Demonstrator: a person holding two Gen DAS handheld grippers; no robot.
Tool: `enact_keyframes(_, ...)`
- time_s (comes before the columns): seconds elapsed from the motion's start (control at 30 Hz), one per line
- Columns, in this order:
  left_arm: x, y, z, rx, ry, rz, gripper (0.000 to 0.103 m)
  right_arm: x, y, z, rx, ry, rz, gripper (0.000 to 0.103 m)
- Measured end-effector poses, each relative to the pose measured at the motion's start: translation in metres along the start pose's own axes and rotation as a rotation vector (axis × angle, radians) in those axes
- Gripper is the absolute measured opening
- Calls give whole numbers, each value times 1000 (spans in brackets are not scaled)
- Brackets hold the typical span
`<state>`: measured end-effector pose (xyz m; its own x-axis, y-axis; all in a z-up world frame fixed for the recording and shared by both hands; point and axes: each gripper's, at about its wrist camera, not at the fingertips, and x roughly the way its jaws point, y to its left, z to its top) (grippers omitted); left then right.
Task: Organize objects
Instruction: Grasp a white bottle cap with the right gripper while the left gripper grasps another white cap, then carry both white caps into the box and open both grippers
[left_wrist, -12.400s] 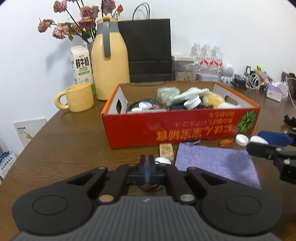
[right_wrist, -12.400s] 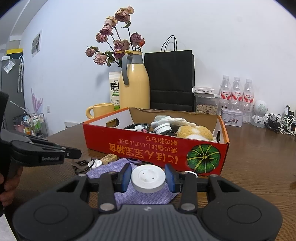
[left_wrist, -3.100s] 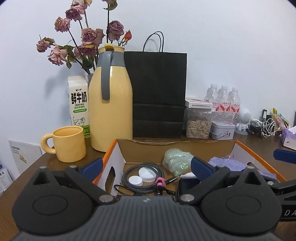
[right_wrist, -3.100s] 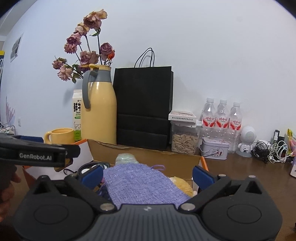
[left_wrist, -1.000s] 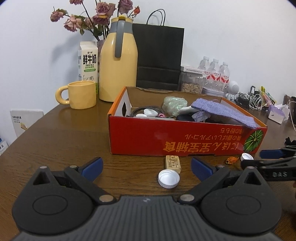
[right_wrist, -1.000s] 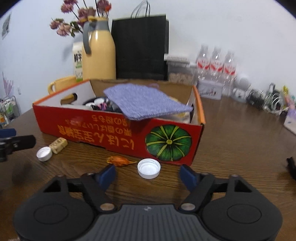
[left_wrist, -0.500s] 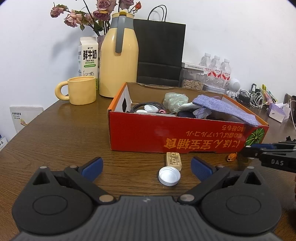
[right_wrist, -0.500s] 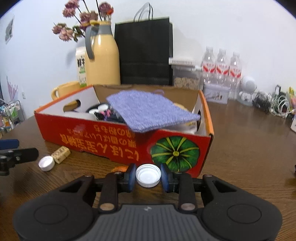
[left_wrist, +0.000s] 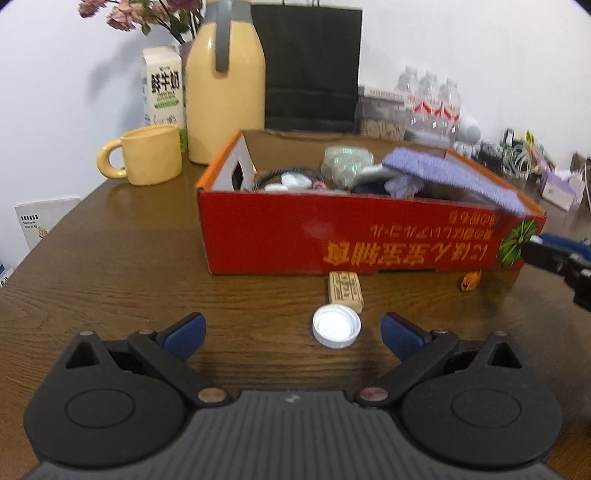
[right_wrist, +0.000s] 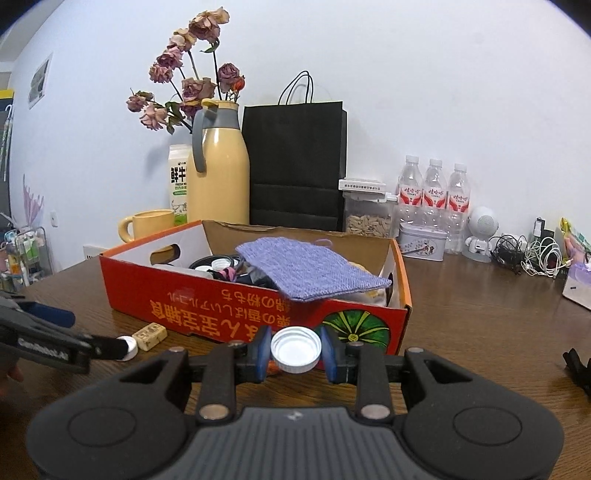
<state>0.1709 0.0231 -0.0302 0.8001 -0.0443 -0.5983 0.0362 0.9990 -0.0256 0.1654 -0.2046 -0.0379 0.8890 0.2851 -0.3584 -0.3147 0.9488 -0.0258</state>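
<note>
My right claw (right_wrist: 295, 350) has just closed on a white bottle cap (right_wrist: 295, 350) and holds it pinched just off the table (right_wrist: 480, 332), in front of the red box (right_wrist: 221, 310), so I judge this cap is ready to go in. My left claw (left_wrist: 291, 332) stands wide open with a second cap (left_wrist: 336, 326) lying between its pads, untouched, a cork (left_wrist: 345, 290) just beyond. The purple cloth (right_wrist: 310, 269) draped over the box's right half may block the drop.

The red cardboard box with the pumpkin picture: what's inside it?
In the red cardboard box: a purple knitted cloth on top, white caps, a coiled black cable and a pale green bundle. The cloth hides most of what lies under it.
</note>
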Motion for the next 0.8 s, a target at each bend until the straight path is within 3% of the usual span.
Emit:
enact_keyframes(0.27, 11, -7, 2, 17, 43, 10, 102, -2, 3, -2, -6, -14, 2, 27)
enact_keyframes(0.37, 7, -11, 2, 43, 20, -1, 72, -2, 3, -2, -5, -14, 2, 27)
enact_keyframes(0.43, 4, -12, 2, 46, 0, -20, 29, -2, 3, -2, -4, -12, 2, 27)
enact_keyframes(0.53, 0, -10, 1, 25, -12, -42, 29, -2, 3, -3, -4, -12, 1, 27)
enact_keyframes(0.8, -11, -7, 0, -10, -68, -16, 29, -4, 5, -4, -8, -28, -6, 27)
